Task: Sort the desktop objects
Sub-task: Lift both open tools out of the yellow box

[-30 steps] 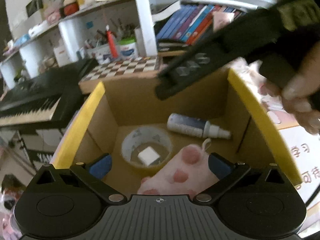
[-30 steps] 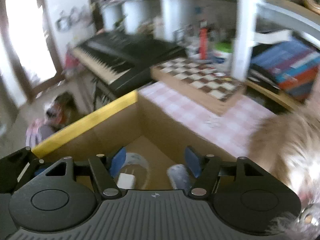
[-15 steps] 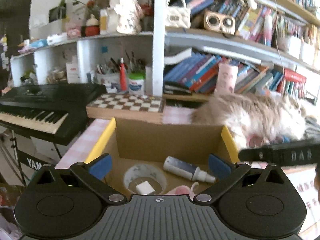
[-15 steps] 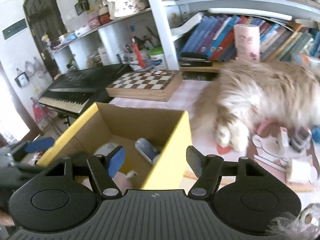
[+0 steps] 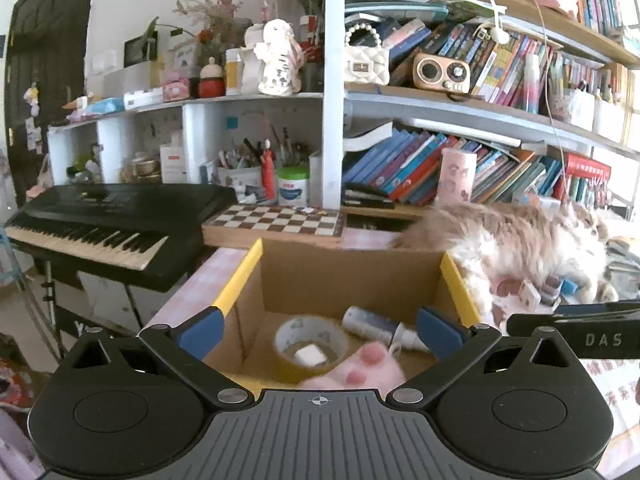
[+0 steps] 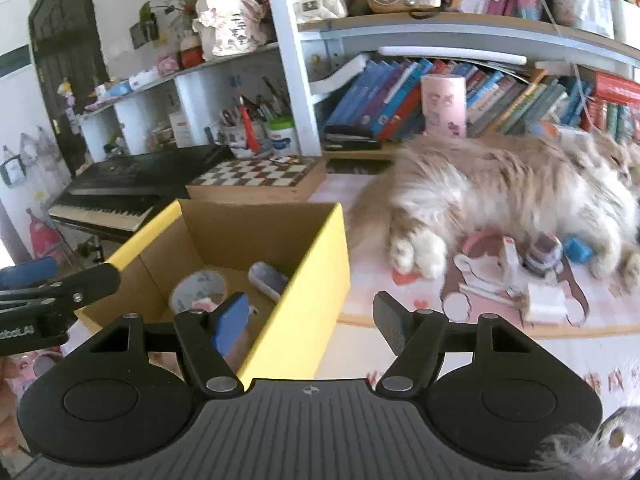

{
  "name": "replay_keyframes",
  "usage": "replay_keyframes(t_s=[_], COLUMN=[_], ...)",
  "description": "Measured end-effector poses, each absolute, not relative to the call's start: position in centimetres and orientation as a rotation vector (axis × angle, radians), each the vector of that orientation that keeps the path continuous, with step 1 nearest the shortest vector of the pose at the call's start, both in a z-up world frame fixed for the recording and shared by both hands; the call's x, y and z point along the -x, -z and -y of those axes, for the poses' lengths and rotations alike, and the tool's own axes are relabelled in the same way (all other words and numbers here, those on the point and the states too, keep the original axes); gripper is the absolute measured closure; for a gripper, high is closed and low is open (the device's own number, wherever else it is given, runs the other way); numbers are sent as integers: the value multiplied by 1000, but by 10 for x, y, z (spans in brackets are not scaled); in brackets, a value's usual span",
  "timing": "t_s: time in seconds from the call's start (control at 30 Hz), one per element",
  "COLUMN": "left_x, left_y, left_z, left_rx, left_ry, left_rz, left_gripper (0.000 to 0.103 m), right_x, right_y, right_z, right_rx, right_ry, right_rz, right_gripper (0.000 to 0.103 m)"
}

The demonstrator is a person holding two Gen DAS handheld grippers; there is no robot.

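My right tongs (image 6: 310,316) gape empty. The white adapter (image 6: 544,304) lies at right among clutter beside the cat (image 6: 500,184); my left tongs (image 5: 318,330), also spread, face the box (image 5: 460,284).

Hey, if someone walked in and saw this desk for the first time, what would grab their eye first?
Most likely the fluffy cat sprawled across the pink desk, right of the yellow-edged cardboard box, with small items scattered by its paws. Next, the box's contents: a tape roll, a small bottle and a pink paw-shaped plush. Behind stand a chessboard and crowded bookshelves.
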State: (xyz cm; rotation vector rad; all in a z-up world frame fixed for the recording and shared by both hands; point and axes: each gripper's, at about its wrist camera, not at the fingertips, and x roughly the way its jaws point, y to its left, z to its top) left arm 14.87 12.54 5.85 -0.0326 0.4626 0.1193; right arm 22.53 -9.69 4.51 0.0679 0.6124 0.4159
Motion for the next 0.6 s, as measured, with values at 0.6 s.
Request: replay_keyframes(t_s=[0.6], left_x=[-63], left_y=[-43], left_z=[-131], left_rx=[72], left_ry=[-162], left_rz=[-535], left_gripper=[0], right_x=[-129], right_y=[-27], right_z=[97], right_rx=[-33], right_ry=[-363], right_rz=[-642], right_gripper=[33])
